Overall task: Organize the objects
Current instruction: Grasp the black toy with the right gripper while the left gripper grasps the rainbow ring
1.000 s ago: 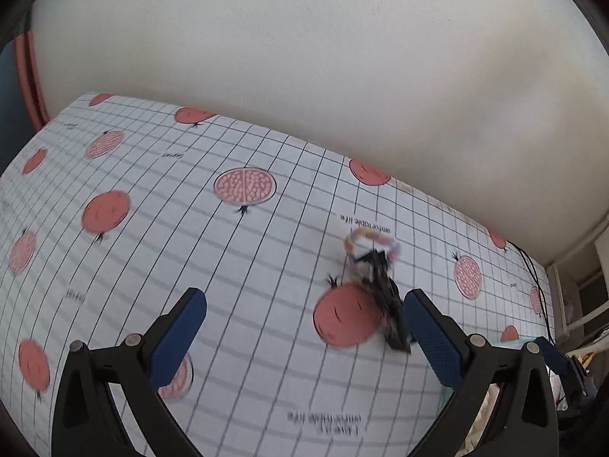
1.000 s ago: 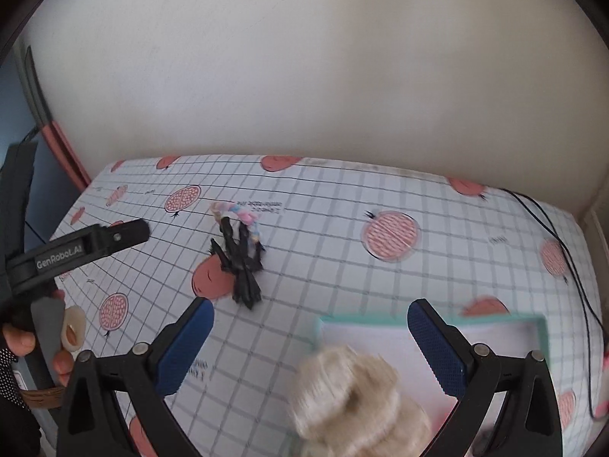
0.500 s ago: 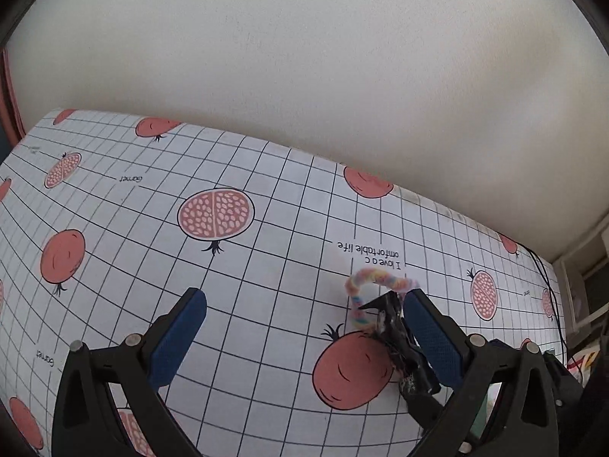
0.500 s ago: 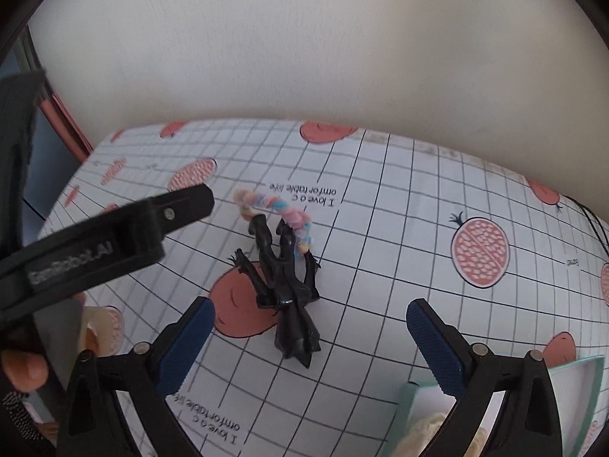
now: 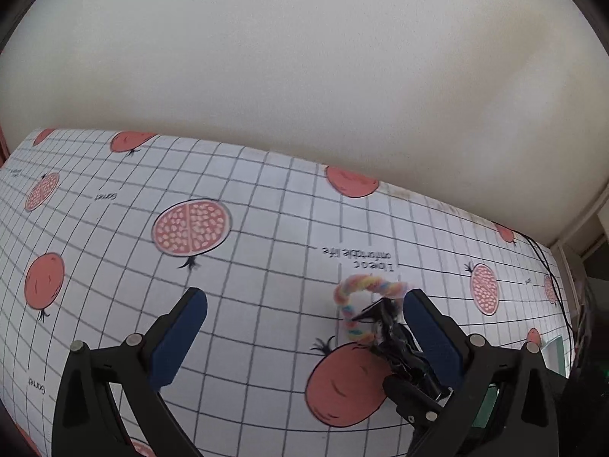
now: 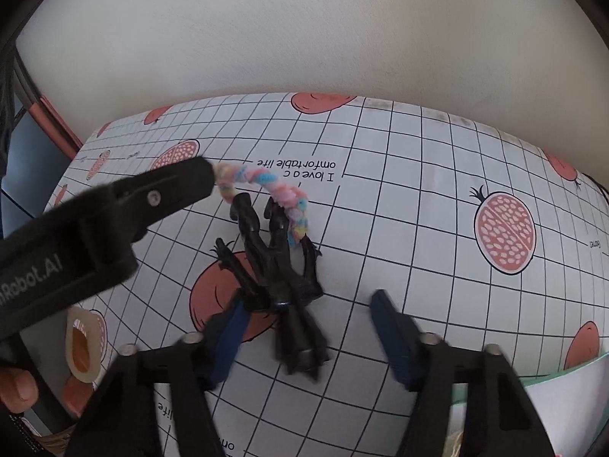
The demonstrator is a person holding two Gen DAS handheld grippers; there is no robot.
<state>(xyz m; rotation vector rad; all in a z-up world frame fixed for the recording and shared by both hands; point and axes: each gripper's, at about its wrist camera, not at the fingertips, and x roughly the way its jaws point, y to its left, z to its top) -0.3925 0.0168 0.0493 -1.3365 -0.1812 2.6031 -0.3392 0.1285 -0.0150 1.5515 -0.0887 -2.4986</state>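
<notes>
A black plastic claw hair clip (image 6: 283, 278) is seen lying on a white grid-patterned tablecloth printed with red pomegranates (image 6: 418, 198), partly over one whole-pomegranate print. A pastel rainbow braided hair tie (image 6: 283, 200) is looped around the clip's upper teeth and lies just below the printed wording on the cloth. In the right wrist view, the right gripper (image 6: 304, 327) is held low over the cloth with its blue-padded fingers (image 6: 394, 337) spread wide on either side of the clip's handle end; no contact with the clip can be confirmed, and the near part of the picture is blurred. The left gripper (image 5: 304, 327) is likewise recorded with its fingers well apart and nothing held between them. In the left wrist view, its right-hand pad (image 5: 434, 337) is placed just beside the clip (image 5: 396, 342) and the hair tie (image 5: 361, 301), the clip being partly hidden behind that finger. In the right wrist view, the tip of a black finger of the left gripper (image 6: 167, 190) is seen at the left end of the hair tie; whether it touches the tie cannot be told. A mint-green-rimmed white tray (image 6: 563, 381) is noted at the lower right of the cloth, near the right gripper. Part of a person's hand (image 6: 17, 388) is visible at the lower left edge. A plain off-white wall (image 5: 304, 76) stands behind the table.
</notes>
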